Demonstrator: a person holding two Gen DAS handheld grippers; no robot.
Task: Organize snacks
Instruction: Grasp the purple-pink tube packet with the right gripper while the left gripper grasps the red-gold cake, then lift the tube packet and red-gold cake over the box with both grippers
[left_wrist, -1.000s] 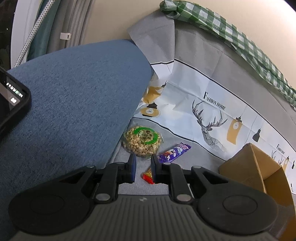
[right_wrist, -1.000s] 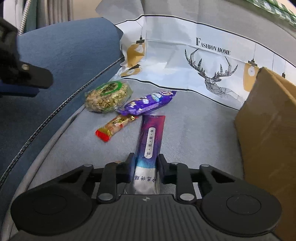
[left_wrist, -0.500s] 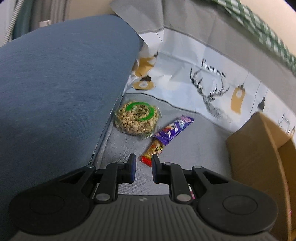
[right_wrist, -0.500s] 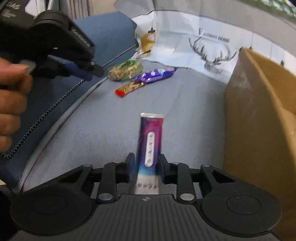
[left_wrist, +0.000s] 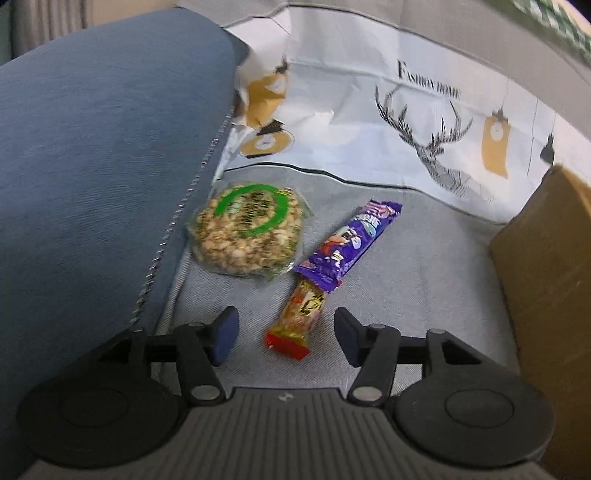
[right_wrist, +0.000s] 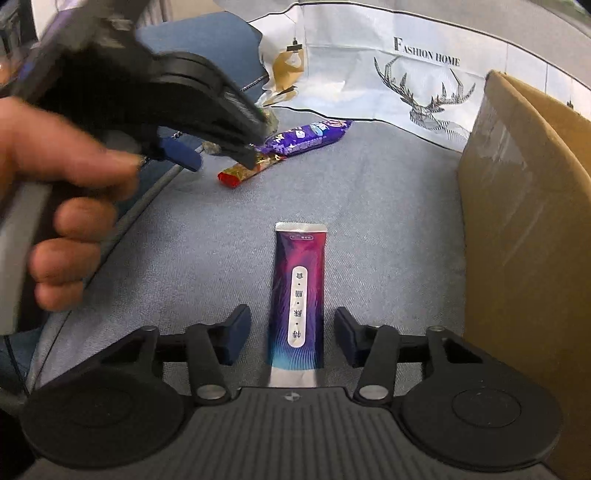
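The grey fabric seat fills mid-frame, with the brown cardboard box at the right edge. My left claw is opening, empty, its pads straddling the slim gold-and-red snack bar at lower centre; I should settle lower and square to the bar's width, avoiding the purple wrapper overlapping its far end. My right claw is closing around the magenta-and-blue sachet lying flat at lower centre, pads not touching it.
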